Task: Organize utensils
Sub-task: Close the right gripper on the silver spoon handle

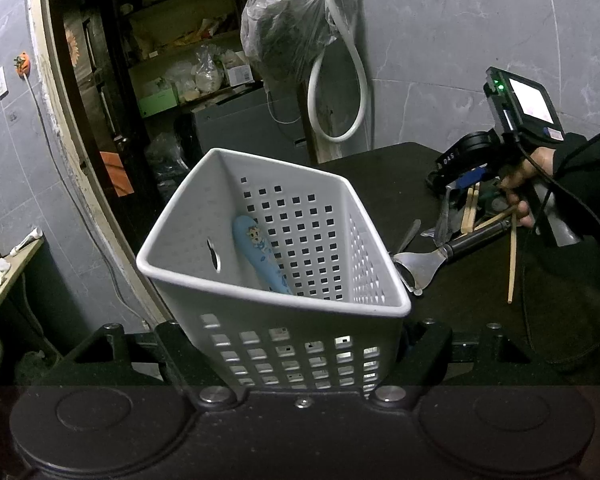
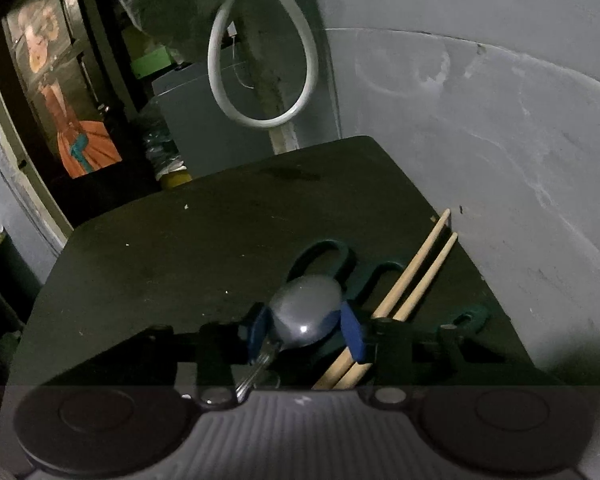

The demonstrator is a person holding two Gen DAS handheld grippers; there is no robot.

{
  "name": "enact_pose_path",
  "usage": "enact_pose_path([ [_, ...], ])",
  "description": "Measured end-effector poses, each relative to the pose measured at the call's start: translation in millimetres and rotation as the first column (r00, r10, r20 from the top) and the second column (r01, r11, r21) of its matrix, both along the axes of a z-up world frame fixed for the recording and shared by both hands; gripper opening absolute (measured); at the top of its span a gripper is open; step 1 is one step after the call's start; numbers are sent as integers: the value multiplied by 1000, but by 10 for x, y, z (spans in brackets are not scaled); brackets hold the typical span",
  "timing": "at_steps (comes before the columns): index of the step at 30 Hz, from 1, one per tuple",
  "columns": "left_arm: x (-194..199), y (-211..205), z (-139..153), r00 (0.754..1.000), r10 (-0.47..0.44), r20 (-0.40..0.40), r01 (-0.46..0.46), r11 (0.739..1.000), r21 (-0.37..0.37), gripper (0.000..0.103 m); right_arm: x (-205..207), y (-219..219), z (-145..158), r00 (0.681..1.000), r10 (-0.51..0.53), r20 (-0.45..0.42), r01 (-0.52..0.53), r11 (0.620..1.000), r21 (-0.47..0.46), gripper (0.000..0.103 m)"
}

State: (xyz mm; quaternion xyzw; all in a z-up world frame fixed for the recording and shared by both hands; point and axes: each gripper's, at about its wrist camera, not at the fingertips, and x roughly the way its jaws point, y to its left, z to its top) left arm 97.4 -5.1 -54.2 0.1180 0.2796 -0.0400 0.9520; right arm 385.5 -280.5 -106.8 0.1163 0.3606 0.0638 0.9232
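My left gripper (image 1: pixel 296 344) is clamped on the white perforated basket (image 1: pixel 276 240), tilted w/ its mouth up and toward the wall; a blue cartoon-print handle (image 1: pixel 260 256) leans inside, long axis running up-left. My right gripper (image 2: pixel 306 330) straddles a metal spoon (image 2: pixel 306 312) on the black table (image 2: pixel 180 240), bowl pointing away from me, handle back toward me. Can't tell if the blue pads press it. Two chopsticks (image 2: pixel 416 276) lie just right, tips pointing toward the wall.

White perforated basket (image 1: pixel 320 240) tilted, blue cartoon-printed handle (image 1: pixel 260 256) inside it, steel spoon (image 2: pixel 306 314), wooden chopsticks (image 2: pixel 412 280) and green-handled scissors (image 2: pixel 332 254) right of basket on black table.
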Motion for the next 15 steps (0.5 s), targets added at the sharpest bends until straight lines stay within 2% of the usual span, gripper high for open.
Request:
enact_pose_path([
  [11, 1, -2, 2, 1000, -1, 0, 1, 1000, 1, 80, -71, -98, -12, 999, -32, -34, 35, 996, 80, 45],
  [15, 0, -2, 6, 1000, -1, 1, 1, 1000, 3, 80, -86, -90, -11, 999, -34, -41, 37, 996, 77, 47],
])
